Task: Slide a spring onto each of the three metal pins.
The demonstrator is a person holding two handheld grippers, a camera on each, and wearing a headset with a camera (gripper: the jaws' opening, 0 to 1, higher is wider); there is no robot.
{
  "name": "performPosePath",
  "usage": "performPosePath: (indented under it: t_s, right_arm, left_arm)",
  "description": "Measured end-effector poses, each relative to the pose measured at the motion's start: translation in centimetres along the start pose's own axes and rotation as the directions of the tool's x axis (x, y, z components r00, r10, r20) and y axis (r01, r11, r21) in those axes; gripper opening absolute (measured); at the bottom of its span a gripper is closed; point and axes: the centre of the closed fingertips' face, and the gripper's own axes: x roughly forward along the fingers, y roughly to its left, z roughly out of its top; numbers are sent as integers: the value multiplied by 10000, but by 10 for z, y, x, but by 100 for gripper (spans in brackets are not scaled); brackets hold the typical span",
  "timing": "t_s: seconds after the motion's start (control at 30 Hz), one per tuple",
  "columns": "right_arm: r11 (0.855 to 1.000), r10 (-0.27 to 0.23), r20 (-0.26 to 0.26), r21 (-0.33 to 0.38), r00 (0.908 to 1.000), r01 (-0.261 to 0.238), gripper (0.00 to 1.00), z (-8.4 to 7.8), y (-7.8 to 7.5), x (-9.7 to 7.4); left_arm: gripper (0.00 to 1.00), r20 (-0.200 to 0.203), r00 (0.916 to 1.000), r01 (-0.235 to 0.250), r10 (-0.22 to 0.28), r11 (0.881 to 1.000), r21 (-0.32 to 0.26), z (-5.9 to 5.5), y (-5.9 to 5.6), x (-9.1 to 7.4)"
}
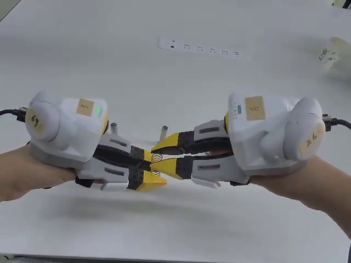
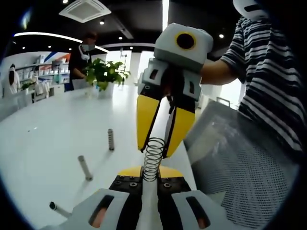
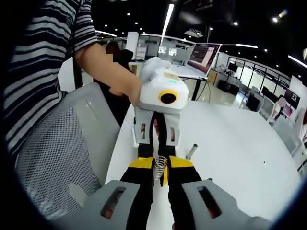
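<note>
A small steel spring [image 1: 157, 159] hangs above the white table between the two grippers, which meet tip to tip. My left gripper [image 2: 149, 175] has its jaws closed on the spring's [image 2: 153, 159] near end. My right gripper [image 3: 160, 166] faces it, its yellow jaws pressed against the sides of the spring's [image 3: 161, 167] other end. Two upright metal pins [image 1: 114, 128] [image 1: 164, 131] stand just behind the grippers. In the left gripper view, three pins show to the left: one [image 2: 111, 139] looks ribbed, one [image 2: 85, 167] is plain, and one [image 2: 53, 207] sits low at the edge.
A white power strip [image 1: 200, 48] lies at the back of the table, and a small pale object [image 1: 329, 53] sits at the far right. A grey mesh chair [image 2: 240, 167] stands beside the person in a striped shirt. A potted plant [image 2: 105, 72] is far off.
</note>
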Motion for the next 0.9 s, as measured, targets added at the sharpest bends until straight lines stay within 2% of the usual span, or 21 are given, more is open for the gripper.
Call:
performPosePath:
  t_s: [0.53,0.9]
  right_arm:
    - [9972,15,-154,-751,9999,-27,7,3,-2,2]
    - [9960,-37,-262,-891,9997,13,7,1,-3,2]
  left_arm:
    - [7,54,9999,-82,84,9993,-356,4,2,0]
    - [11,53,9996,-270,274,9973,-690,2,4,-2]
